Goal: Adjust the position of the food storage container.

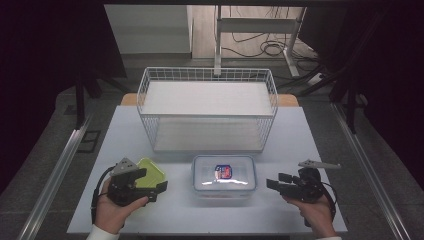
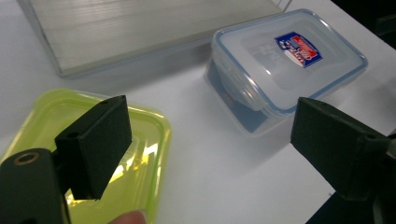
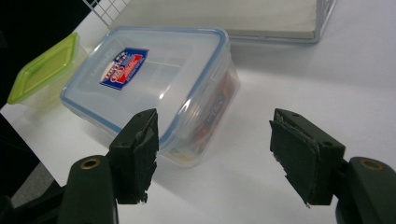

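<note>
Right hand-held gripper (image 1: pixel 274 182): jaws spread wide, nothing between them, just beside the clear container's right end.
Left hand-held gripper (image 1: pixel 152 182): jaws apart, empty, hovering over the green-lidded container (image 1: pixel 150 172).
Clear lidded container (image 1: pixel 224 176): blue-rimmed lid on, labelled, resting on the worktop (image 1: pixel 300 145) between both grippers.
Wire basket (image 1: pixel 207 109): farther back, nothing inside.
Progress: likely early; both containers remain outside the basket, neither gripped.

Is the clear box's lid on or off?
On. The clear box has its blue-rimmed lid lying flat across the top, label up; whether its clips are latched, cannot tell.
</note>
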